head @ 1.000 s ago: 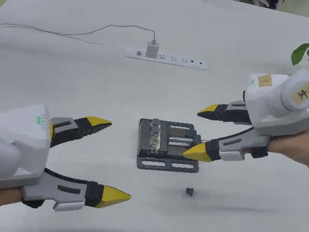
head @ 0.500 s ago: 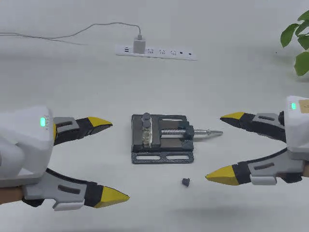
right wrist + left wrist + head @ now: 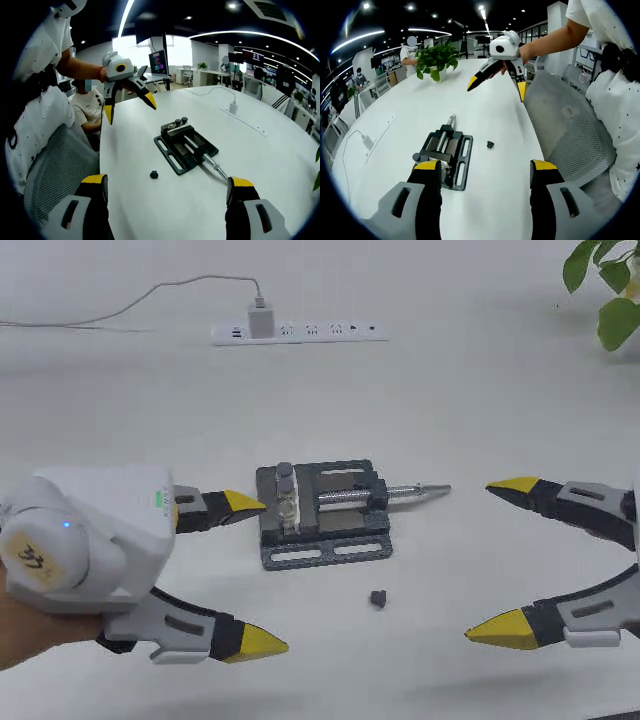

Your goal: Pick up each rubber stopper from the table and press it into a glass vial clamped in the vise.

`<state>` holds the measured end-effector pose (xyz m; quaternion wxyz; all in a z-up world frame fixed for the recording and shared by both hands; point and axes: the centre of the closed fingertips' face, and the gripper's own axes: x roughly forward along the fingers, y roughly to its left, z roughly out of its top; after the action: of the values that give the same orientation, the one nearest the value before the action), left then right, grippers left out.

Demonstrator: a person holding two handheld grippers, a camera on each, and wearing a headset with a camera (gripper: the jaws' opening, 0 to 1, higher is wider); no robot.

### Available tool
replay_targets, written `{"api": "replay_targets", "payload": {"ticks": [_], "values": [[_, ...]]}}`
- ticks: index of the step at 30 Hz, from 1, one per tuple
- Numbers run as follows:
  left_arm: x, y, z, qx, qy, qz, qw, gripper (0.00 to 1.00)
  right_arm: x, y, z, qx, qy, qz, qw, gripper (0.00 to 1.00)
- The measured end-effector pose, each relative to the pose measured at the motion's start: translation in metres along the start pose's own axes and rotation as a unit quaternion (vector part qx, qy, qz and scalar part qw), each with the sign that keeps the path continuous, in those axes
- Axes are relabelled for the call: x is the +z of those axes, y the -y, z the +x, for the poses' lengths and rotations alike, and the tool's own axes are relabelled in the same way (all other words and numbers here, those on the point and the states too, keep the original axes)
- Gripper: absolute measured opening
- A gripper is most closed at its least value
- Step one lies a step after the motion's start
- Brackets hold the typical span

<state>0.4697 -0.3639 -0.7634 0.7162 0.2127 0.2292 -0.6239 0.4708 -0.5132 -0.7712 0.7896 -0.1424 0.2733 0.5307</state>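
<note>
Left gripper and right gripper, wide open and empty, flank the vise steadying the vials; one stopper lies loose.

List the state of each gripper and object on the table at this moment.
Left gripper, open, empty.
Right gripper, open, empty.
Vise, closed on the vials.
Vials, upright, dark caps on top.
Loose stopper, lying on the table, apart from the vise.
Charger, plugged into the power strip.
</note>
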Motion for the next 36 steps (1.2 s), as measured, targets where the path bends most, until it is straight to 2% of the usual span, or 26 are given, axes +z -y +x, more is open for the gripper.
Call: {"api": "replay_targets", "payload": {"ticks": [4,8,13,17,20,23,31,36], "values": [[-0.002,0.004,0.018,-0.021,-0.022,0.021,0.9993,0.62,-0.007,0.001,-0.006,-0.009,0.004,0.008,0.9999,0.97],[-0.007,0.009,0.038,-0.043,-0.043,0.050,0.9969,0.55,-0.012,-0.001,-0.010,-0.011,0.008,0.012,0.9998,0.96],[-0.013,0.008,0.063,-0.059,-0.065,0.060,0.9944,0.39,-0.017,0.000,-0.016,-0.016,0.012,0.020,0.9996,0.95],[-0.013,0.008,0.081,-0.069,-0.061,0.069,0.9933,0.31,-0.021,-0.001,-0.017,-0.017,0.011,0.024,0.9995,0.95],[-0.017,0.008,0.094,-0.079,-0.068,0.070,0.9922,0.26,-0.024,0.000,-0.019,-0.020,0.010,0.028,0.9994,0.94],[-0.019,0.008,0.102,-0.083,-0.071,0.071,0.9915,0.23,-0.025,0.001,-0.022,-0.023,0.012,0.032,0.9992,0.93],[-0.027,0.016,0.118,-0.097,-0.085,0.079,0.9884,0.18,-0.029,0.002,-0.025,-0.028,0.014,0.038,0.9988,0.93],[-0.026,0.017,0.124,-0.096,-0.086,0.081,0.9884,0.15,-0.033,0.001,-0.025,-0.029,0.011,0.041,0.9987,0.93]]}}
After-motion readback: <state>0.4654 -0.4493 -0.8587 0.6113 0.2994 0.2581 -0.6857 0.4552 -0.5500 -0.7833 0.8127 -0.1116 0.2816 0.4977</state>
